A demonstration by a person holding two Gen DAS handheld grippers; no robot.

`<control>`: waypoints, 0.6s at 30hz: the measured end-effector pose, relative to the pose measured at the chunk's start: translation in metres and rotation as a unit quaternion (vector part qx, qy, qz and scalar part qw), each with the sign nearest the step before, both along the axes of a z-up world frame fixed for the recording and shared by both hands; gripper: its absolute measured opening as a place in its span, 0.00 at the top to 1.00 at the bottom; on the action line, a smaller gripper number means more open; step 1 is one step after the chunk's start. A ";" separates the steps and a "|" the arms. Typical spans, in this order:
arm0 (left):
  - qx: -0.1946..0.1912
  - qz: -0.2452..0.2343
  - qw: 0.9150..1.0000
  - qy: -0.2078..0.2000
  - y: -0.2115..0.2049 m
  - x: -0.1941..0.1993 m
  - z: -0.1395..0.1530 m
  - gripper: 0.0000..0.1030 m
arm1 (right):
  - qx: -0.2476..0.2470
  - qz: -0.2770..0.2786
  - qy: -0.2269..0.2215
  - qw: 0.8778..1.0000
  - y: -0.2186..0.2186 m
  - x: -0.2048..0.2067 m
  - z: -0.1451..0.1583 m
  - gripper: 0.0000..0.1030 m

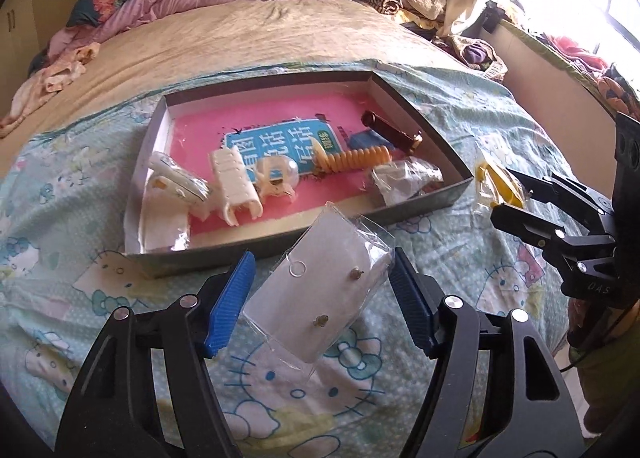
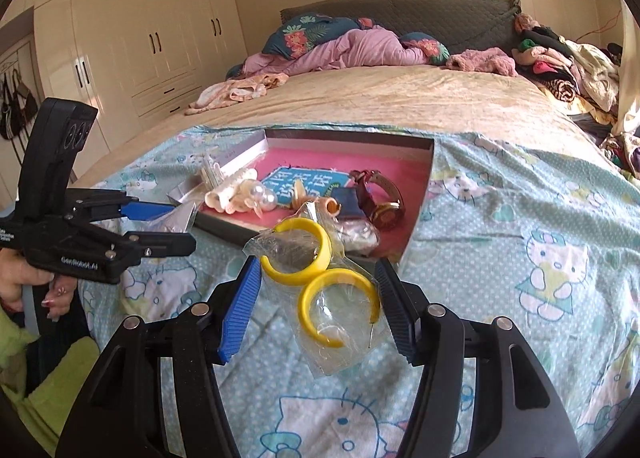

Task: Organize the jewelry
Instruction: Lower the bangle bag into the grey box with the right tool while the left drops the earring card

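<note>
Yellow hoop earrings (image 2: 318, 278) in clear plastic

1. Open-topped box (image 1: 424, 199): walls bar level entry; access from above.
2. Box floor crowded; pink patch (image 1: 352, 105) free at far side.
3. Bed sheet (image 2: 520, 193) towards right edge lies bare.
</note>
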State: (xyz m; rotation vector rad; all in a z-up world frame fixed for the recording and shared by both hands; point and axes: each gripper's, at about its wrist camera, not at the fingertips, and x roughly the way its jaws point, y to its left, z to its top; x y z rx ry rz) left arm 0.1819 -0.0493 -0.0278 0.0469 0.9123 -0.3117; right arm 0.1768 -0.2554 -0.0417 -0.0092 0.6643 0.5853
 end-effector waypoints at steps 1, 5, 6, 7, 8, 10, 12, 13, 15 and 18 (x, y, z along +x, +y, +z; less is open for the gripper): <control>0.001 0.005 1.000 -0.003 0.003 0.003 0.003 0.41 | 0.000 0.002 -0.003 1.000 0.002 0.002 0.002 0.44; 0.000 0.018 1.000 -0.010 0.013 0.012 0.010 0.41 | 0.000 0.005 -0.013 1.000 0.006 0.008 0.011 0.44; 0.000 0.021 1.000 -0.012 0.015 0.015 0.013 0.41 | 0.000 0.006 -0.016 1.000 0.007 0.010 0.013 0.44; 0.000 0.023 1.000 -0.014 0.017 0.016 0.014 0.41 | 0.000 0.007 -0.018 1.000 0.008 0.012 0.015 0.44; 0.000 0.026 1.000 -0.015 0.019 0.019 0.016 0.41 | 0.000 0.008 -0.022 1.000 0.009 0.014 0.018 0.44; 0.000 0.031 0.999 -0.016 0.022 0.023 0.018 0.41 | 0.000 0.008 -0.027 1.000 0.010 0.019 0.022 0.44; 0.001 0.032 0.999 -0.017 0.023 0.028 0.020 0.41 | 0.000 0.009 -0.034 0.999 0.012 0.023 0.026 0.44; 0.001 0.033 0.999 -0.017 0.024 0.030 0.020 0.41 | -0.002 0.009 -0.037 0.999 0.012 0.025 0.028 0.44; 0.001 0.034 0.999 -0.018 0.024 0.034 0.022 0.41 | -0.002 0.009 -0.041 0.999 0.013 0.028 0.031 0.44; 0.002 0.036 0.999 -0.018 0.025 0.040 0.021 0.41 | -0.007 0.009 -0.046 0.999 0.013 0.036 0.034 0.44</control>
